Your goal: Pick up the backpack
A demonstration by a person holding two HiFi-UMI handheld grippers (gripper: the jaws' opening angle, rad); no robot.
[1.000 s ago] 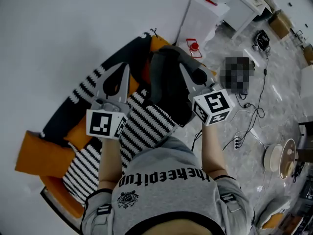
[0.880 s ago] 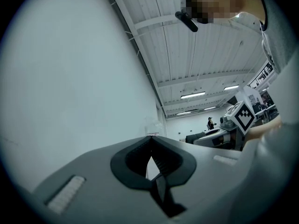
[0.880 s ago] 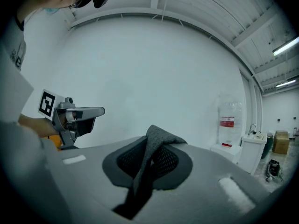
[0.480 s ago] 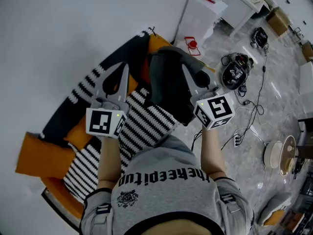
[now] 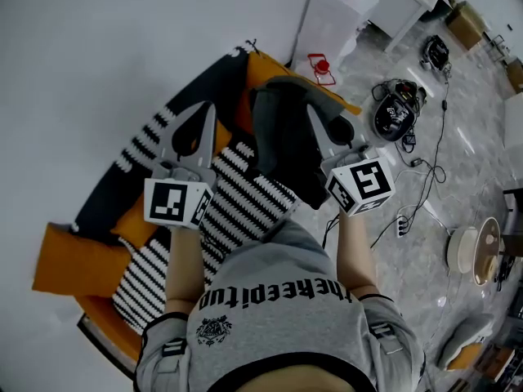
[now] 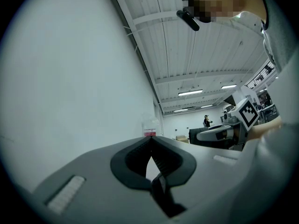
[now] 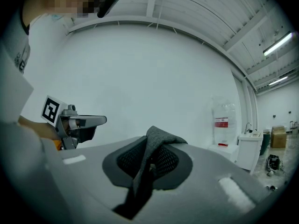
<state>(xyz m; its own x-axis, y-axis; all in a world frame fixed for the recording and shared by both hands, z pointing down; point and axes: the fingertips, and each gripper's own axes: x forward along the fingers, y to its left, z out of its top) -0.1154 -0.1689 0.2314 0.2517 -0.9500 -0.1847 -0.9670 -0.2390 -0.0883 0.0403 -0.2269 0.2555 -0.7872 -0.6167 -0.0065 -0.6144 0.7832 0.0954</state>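
Backpack [image 5: 282,149] hangs by its strap [image 7: 156,136], which the right gripper [image 5: 315,114] pinches level so the weight drops below, seemingly off the seat [image 5: 245,207]. Left gripper [image 5: 204,111] waits beside it, clenched and empty.

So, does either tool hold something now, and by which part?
The right tool grips the dark grey fabric backpack by its woven grey strap. The left tool is shut and holds nothing.
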